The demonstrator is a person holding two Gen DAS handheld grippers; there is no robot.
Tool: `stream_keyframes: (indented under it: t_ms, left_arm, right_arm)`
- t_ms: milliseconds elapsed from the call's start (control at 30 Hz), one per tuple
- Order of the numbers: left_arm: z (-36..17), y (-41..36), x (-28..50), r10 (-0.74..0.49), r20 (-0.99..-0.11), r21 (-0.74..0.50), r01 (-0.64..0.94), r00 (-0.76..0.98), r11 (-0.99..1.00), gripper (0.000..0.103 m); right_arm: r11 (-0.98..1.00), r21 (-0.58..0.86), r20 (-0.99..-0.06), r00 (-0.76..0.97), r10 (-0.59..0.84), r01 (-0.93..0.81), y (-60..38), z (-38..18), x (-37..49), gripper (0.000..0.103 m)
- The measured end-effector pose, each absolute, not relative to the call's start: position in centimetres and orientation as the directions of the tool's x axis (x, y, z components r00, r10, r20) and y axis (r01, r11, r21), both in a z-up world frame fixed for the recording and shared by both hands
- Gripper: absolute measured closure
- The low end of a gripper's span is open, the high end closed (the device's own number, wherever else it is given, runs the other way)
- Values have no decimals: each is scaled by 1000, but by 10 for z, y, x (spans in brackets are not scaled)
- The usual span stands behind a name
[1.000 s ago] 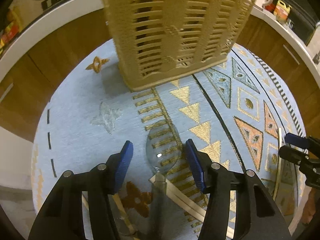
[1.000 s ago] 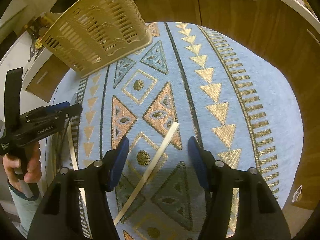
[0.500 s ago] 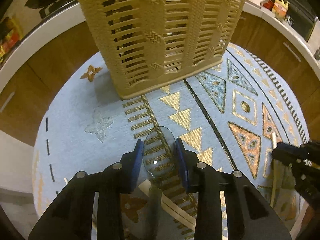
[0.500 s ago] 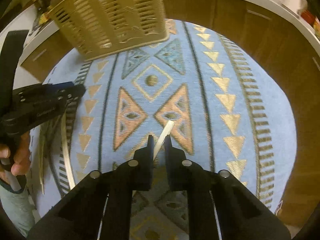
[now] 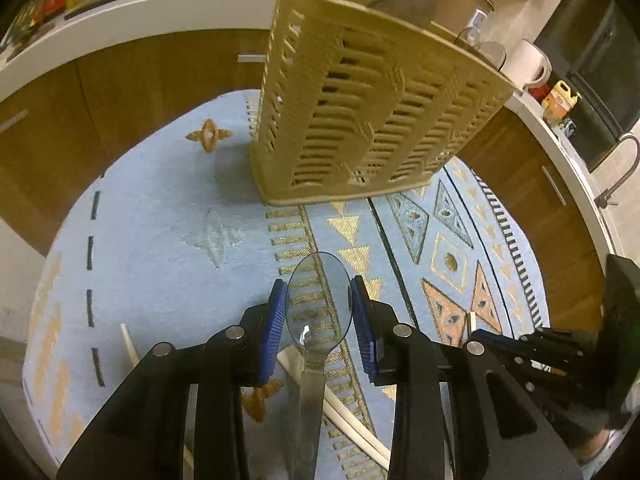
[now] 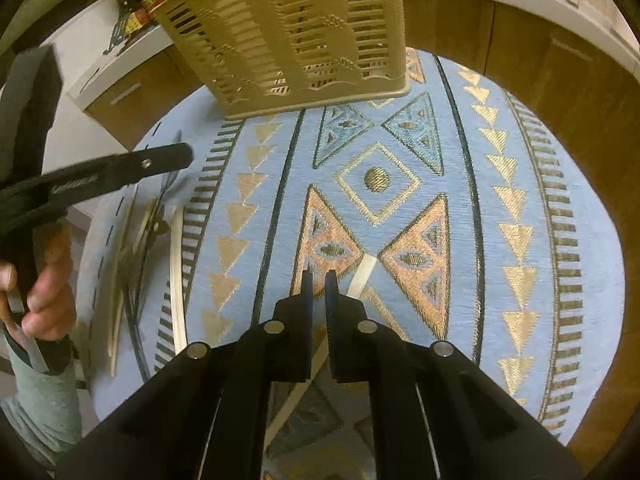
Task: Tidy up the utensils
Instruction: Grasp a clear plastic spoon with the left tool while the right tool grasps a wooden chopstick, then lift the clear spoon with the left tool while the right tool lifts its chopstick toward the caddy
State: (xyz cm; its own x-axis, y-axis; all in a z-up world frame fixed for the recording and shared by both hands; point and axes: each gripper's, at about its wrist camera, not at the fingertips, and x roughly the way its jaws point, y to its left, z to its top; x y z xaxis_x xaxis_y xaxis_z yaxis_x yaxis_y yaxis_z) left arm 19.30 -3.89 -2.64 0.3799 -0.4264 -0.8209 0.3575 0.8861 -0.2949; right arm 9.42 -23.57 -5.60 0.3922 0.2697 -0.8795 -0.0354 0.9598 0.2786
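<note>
Now the left gripper (image 5: 319, 312) pinches the clear spoon (image 5: 318, 304) by its bowl, lifted off the cloth; a second ago those jaws stood wide around it. The right gripper (image 6: 319, 280) has closed nearly shut on the pale stick (image 6: 362, 274). More sticks (image 6: 176, 276) wait left. Ahead, the caddy (image 5: 360, 120) looks empty: nothing sorted yet.

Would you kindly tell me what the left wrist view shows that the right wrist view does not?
Only the left wrist view shows the clear spoon clamped in the left gripper. Only the right wrist view shows the person's left hand and the right gripper shut beside a pale stick. Both show the slatted basket on the patterned mat.
</note>
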Motion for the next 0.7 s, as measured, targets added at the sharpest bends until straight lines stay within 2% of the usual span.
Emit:
stream_keyframes:
  t_ms: [100,167,233,367,467,533,633,700]
  left_arm:
    - [-22,-33,193,-437,-810,-306,355,390,883,72]
    - [-16,-27,193,-445,-805,-312,357,394,880,72]
    - [-13,-26,194,-457,-795,-318,367,400,874,72]
    - [-5,-26,190,-488,-772,-331,398,408,856,72]
    - [-5,-29,188,-502,-766,-339,411,402,846,72]
    - [-7,-29,188,-509,-764,-345,416,397,841,72]
    - [-10,-27,188,-519,-761,-354,421,390,835,72]
    - [-12,-25,187,-525,-758,-358,427,386,830,72]
  right_arm:
    - [926,373,-870,367,330,53,-256,-56,98,92]
    - [893,438,-859,338,384,100,-268,-59,96,67]
    - [891,429,-876,310,370,147,-276,-62,95,53]
    - [911,383,-910,229,345,150,-269,-62,102,55]
    - [938,326,-935,189,300,120,-253,-59,103,66]
    - [949,291,-950,156,270,125,-242,-62,106,67]
    - [978,176,-976,152,158,113,-227,-61,109,77]
    - [988,117,-983,151,100,105,-221,-61,112,90]
